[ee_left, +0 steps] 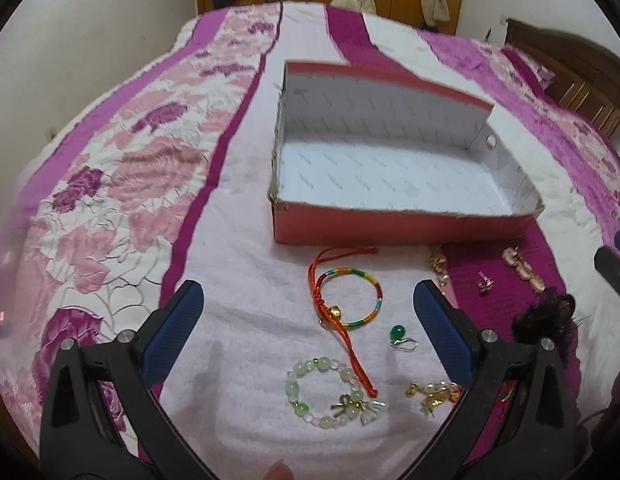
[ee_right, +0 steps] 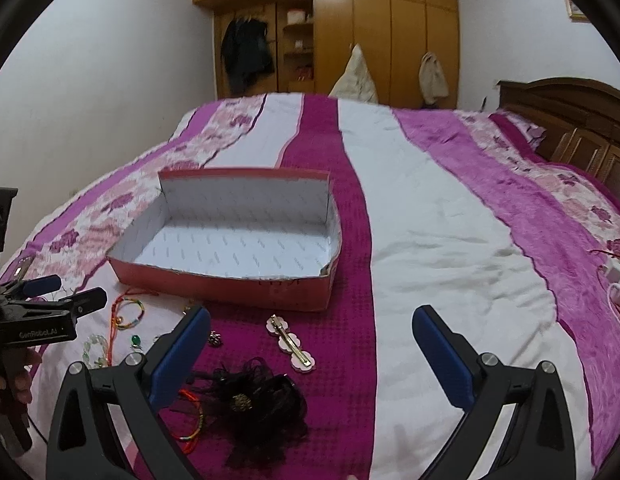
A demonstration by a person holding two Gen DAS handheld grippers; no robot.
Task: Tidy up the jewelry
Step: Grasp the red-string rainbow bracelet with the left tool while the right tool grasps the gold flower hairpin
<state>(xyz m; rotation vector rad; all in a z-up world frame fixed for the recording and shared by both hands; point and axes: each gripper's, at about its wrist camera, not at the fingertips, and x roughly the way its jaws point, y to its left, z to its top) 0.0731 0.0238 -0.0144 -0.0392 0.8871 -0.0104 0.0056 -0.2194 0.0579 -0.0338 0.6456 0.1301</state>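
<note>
Only the right wrist view shows the pink hair clip (ee_right: 290, 343) flat; both claws gape empty.

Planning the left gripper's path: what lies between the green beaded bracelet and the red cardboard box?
In the left wrist view, the rainbow braided bangle with its red cord lies between the green beaded bracelet and the red cardboard box.

My right claw (ee_right: 312, 336) spread wide above the striped purple bed (ee_right: 450, 248), empty red cardboard box (ee_right: 229, 280) ahead, black lace hair flower (ee_right: 257, 404) and pink scalloped hair clip (ee_right: 290, 342) below it
</note>
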